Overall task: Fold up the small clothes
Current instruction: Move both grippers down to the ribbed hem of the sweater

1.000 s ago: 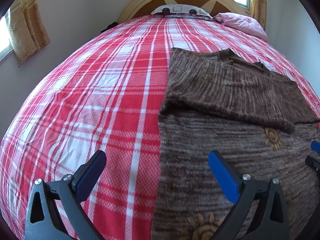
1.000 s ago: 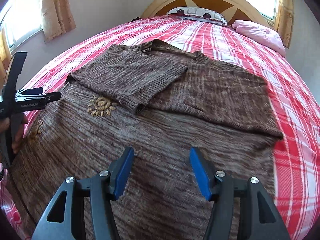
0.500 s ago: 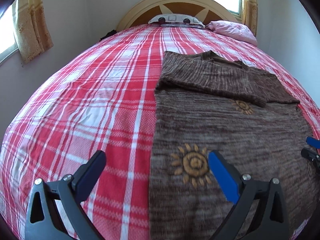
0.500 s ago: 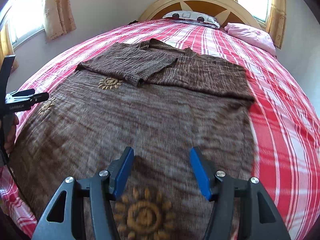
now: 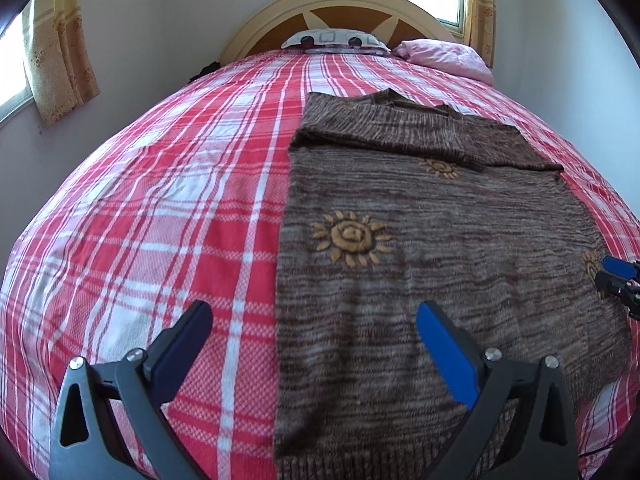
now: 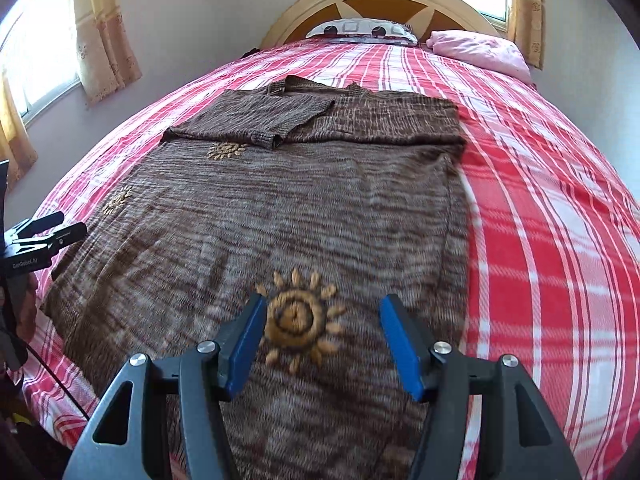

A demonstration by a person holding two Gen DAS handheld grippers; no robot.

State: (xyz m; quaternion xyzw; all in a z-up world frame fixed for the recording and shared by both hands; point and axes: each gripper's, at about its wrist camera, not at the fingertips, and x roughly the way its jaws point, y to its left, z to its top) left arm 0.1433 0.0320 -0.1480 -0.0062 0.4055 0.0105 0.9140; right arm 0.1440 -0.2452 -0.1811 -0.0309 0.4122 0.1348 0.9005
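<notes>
A brown knitted sweater (image 5: pixel 440 248) with orange sun motifs lies flat on the red plaid bed (image 5: pixel 160 208); both sleeves are folded across its chest. My left gripper (image 5: pixel 314 318) hangs open above the sweater's left edge near the hem, one finger over the bedspread, one over the knit. In the right wrist view the same sweater (image 6: pixel 280 208) spreads out, and my right gripper (image 6: pixel 322 308) stands open over a sun motif (image 6: pixel 298 318) near the hem, nothing between its pads. The left gripper (image 6: pixel 60 226) shows at the left edge.
Two pillows, a patterned pillow (image 5: pixel 334 40) and a pink pillow (image 5: pixel 444 56), lie at the wooden headboard (image 5: pixel 348 8). Curtained windows flank the bed. A person's hand (image 6: pixel 22 308) holds the left tool at the bed's near left edge.
Both grippers have drawn back toward the hem; the folded sleeves now sit farther away and the sun motifs near the hem have come into view. The jaws stayed open.
</notes>
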